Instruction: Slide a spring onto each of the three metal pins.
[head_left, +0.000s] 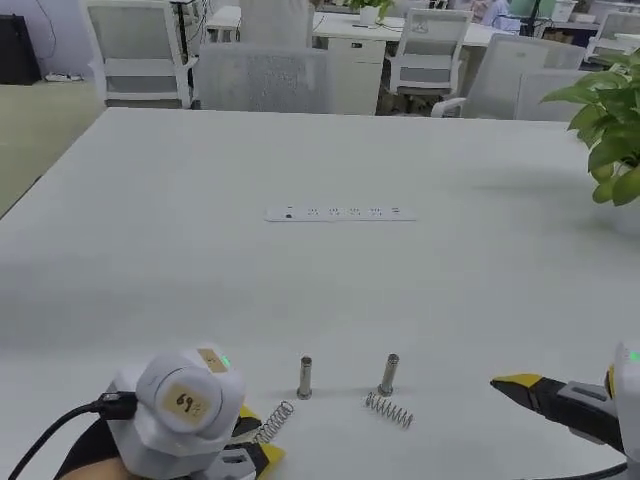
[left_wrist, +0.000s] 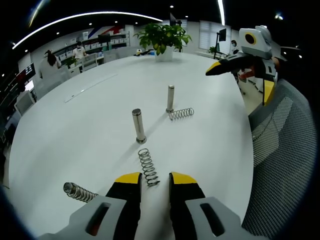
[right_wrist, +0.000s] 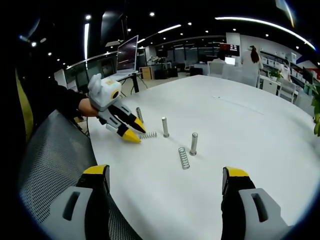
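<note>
The left hand-held gripper (left_wrist: 156, 179) is held low over the white counter (left_wrist: 90, 115), jaws narrowly apart and empty, with a loose spring (left_wrist: 148, 166) lying just ahead of the tips. Beyond it a near pin (left_wrist: 138, 126) and a far pin (left_wrist: 170, 98) are seen upright, a second spring (left_wrist: 181, 114) lying just beside the far pin, and a spring-covered pin (left_wrist: 79, 191) is seen left of the jaws. The right hand-held gripper (right_wrist: 165, 171) is held wide apart, empty.

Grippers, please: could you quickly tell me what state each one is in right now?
Left gripper: open, a spring lying between its tips.
Right gripper: wide open, holding nothing.
</note>
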